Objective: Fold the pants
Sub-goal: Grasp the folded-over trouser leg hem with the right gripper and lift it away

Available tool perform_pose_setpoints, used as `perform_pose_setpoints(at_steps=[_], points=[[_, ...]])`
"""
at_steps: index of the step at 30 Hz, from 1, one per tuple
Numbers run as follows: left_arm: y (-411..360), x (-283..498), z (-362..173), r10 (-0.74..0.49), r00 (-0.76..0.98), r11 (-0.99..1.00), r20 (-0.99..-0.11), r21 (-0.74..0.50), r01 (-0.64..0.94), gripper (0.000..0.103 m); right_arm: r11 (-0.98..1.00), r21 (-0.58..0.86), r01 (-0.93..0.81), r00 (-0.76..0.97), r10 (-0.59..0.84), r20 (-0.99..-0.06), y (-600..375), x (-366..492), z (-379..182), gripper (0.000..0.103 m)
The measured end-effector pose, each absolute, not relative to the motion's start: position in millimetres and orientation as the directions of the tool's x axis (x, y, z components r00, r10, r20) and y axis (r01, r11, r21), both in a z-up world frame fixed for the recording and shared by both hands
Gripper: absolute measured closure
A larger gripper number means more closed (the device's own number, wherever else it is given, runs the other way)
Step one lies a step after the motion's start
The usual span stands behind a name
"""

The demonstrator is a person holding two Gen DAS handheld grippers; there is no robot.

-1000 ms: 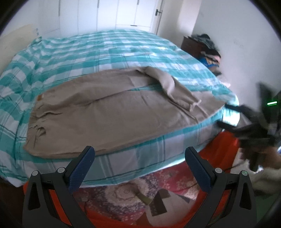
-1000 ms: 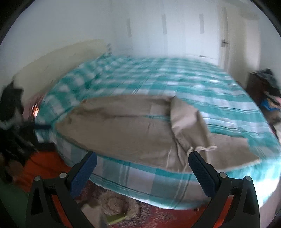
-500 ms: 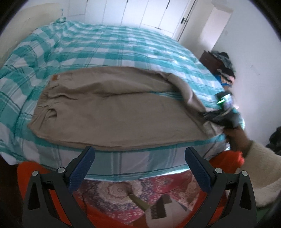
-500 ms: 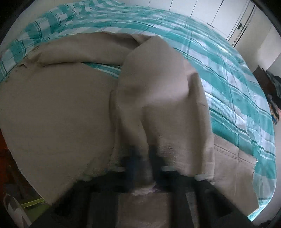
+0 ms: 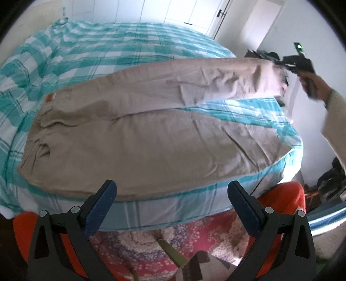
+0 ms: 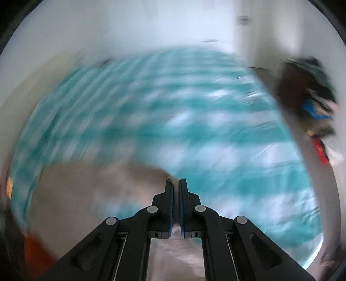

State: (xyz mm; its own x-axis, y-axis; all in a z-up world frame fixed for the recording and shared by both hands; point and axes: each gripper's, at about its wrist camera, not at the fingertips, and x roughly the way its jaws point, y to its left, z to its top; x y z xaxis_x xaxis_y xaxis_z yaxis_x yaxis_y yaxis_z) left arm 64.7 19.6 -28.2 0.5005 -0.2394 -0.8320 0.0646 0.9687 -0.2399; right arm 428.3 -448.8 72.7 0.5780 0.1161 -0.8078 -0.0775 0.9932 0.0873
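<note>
Beige pants (image 5: pixel 129 134) lie across the teal checked bed (image 5: pixel 108 43), waistband to the left. Their far leg (image 5: pixel 216 77) is pulled out straight and lifted at its hem toward the upper right. There my right gripper (image 5: pixel 279 62), held by a hand, pinches the hem. In the blurred right wrist view the right gripper (image 6: pixel 176 183) has its pads nearly together with beige cloth (image 6: pixel 176 207) between them; the jaws are easing open slightly. My left gripper (image 5: pixel 172 184) hangs open over the bed's near edge, nothing between its fingers, just short of the near leg.
A patterned red rug (image 5: pixel 151 244) covers the floor below the bed's near edge. A pile of clothes on a dark stand (image 6: pixel 307 97) sits by the wall beyond the bed. White wardrobe doors (image 5: pixel 183 10) stand behind. Dark items (image 5: pixel 330 183) lie on the floor at the right.
The right gripper went from wide open to closed on the folded-over leg's hem, then pulled it up and out to the right, straightening the leg. The left gripper drew nearer the bed, still open.
</note>
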Motion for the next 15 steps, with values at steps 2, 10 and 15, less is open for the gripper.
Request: perform_pose_setpoints(at_steps=[2,10,15], points=[[23,65,-29,-0.223,0.508,0.973,-0.832,-0.225,0.058,0.001,0.991,0.024,0.131,0.603,-0.061,-0.796,-492,467,75,0.052],[45,98,-73,-0.223,0.419,0.966,-0.880,-0.258,-0.030,0.001,0.968,0.108,0.227,0.495,-0.019,-0.869,-531,420,-52,0.050],[35,142,-75,-0.186,0.437,0.981,-0.880,-0.194,0.027,0.001,0.895,0.385,0.225,0.487,0.239,-0.840,-534,401,-129,0.050]])
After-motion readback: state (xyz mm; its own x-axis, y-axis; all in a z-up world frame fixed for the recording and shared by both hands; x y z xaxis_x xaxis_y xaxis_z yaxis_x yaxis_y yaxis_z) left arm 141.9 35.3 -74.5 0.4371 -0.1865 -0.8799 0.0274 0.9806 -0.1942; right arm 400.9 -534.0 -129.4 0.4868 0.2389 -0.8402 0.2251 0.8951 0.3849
